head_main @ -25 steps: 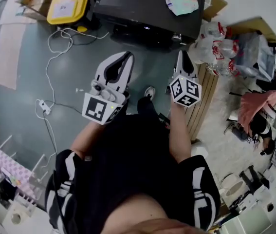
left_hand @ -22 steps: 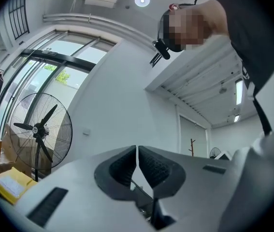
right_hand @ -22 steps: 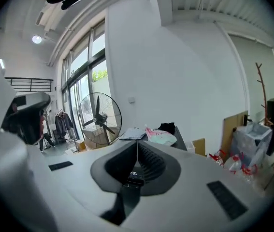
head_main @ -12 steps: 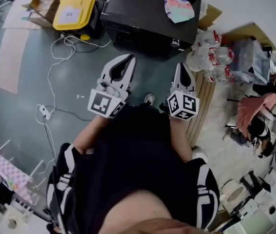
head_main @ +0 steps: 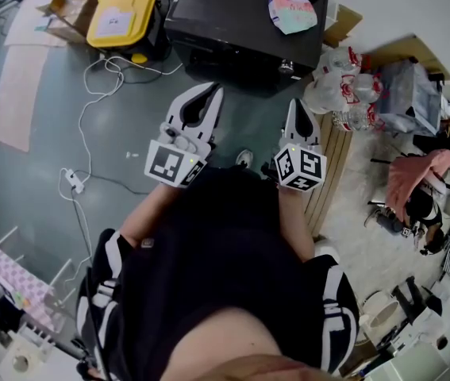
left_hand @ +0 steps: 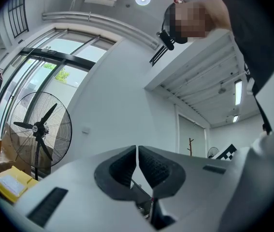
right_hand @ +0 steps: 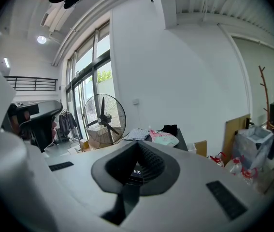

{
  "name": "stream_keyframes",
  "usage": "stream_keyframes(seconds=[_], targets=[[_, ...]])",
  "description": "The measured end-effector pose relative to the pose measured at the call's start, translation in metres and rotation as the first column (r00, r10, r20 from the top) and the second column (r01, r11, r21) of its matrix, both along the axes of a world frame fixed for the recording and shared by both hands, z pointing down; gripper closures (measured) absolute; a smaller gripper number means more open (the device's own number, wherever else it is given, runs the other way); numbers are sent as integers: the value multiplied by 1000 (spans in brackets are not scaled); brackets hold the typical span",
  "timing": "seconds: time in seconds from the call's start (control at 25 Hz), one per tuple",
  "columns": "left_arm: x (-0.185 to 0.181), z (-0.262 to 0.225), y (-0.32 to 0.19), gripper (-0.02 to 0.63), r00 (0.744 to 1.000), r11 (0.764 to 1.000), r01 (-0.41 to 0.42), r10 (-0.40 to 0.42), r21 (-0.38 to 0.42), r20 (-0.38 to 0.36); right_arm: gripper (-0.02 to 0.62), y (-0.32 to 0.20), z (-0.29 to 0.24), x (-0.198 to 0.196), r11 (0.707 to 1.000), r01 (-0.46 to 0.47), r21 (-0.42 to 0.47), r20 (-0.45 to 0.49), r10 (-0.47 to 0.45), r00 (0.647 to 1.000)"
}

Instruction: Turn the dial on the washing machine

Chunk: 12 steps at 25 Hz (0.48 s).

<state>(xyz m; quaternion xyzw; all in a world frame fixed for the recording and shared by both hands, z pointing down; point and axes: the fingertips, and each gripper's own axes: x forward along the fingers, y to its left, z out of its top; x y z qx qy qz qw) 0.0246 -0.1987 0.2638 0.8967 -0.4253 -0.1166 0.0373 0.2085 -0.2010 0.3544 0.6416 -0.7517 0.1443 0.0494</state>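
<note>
The black washing machine [head_main: 240, 22] stands on the floor ahead of me, top side showing in the head view. A small silvery knob [head_main: 286, 68] sits on its front edge near the right corner; whether this is the dial I cannot tell. My left gripper [head_main: 211, 88] is held in the air short of the machine's front, jaws shut and empty [left_hand: 137, 149]. My right gripper [head_main: 298, 103] hovers just below the knob, apart from it, jaws shut on nothing [right_hand: 137, 144]. Through the right jaws the machine's lit display [right_hand: 136, 172] shows.
A colourful pack [head_main: 288, 6] and dark cloth lie on the machine. A yellow-lidded box [head_main: 121, 14] is at its left. A white cable with a power strip [head_main: 74, 179] trails over the floor. Plastic bags [head_main: 344, 86] and a slatted wooden board [head_main: 332, 165] crowd the right. A floor fan [right_hand: 105, 119] stands behind.
Both grippers have shifted slightly toward the machine and stand a little closer together. Nothing was taken hold of.
</note>
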Motion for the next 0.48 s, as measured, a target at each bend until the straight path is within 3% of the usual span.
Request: stream_keyframes(seconds=[0.48], targets=[[5, -6, 5, 572, 1000, 1000, 2, -2, 7, -13, 572, 4, -1, 4, 1000, 6, 3, -5, -6, 1000]])
